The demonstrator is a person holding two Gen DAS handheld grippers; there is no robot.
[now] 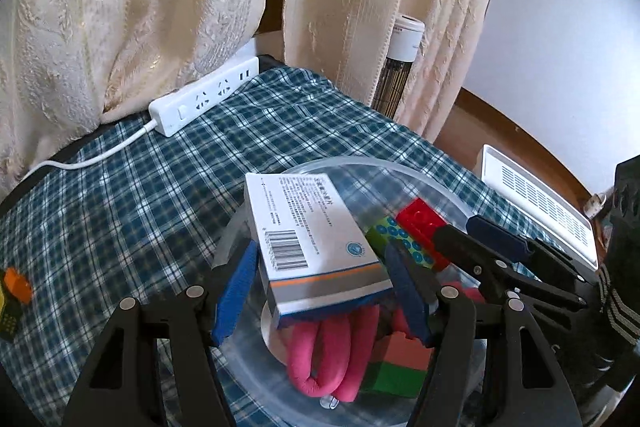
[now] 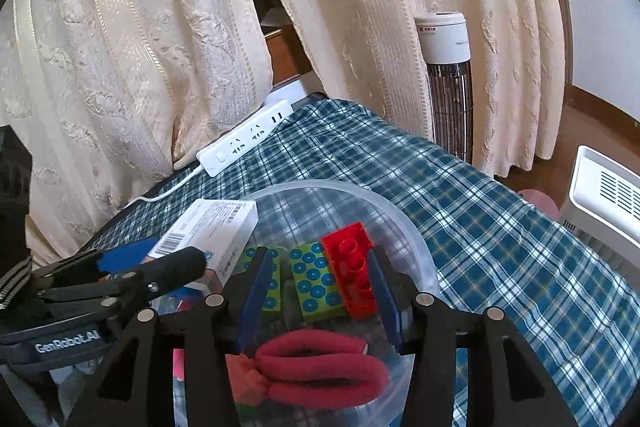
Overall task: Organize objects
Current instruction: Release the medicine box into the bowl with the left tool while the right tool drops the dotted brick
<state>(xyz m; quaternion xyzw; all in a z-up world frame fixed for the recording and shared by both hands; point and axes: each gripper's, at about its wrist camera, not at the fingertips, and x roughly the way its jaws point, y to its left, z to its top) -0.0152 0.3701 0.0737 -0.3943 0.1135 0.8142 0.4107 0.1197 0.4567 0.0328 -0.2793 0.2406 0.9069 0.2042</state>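
The left wrist view shows the left gripper with a white medicine box between its blue pads, barcode face up, held tilted over a clear plastic bowl on the plaid tablecloth; the box's near end hides the contact, so the jaws look closed on it but the press on both pads is not plain. Only this view shows the orange-and-yellow object at the far left of the cloth. In the right wrist view the right gripper hangs over the bowl with its jaws partly spread and nothing pinched; a red brick and a green dotted brick lie in the bowl between and beyond its fingers, and a pink foam loop lies below them. This view alone shows the tower heater in full. Both grippers point downward at a slant, side by side over the bowl. A white power strip lies at the curtain.
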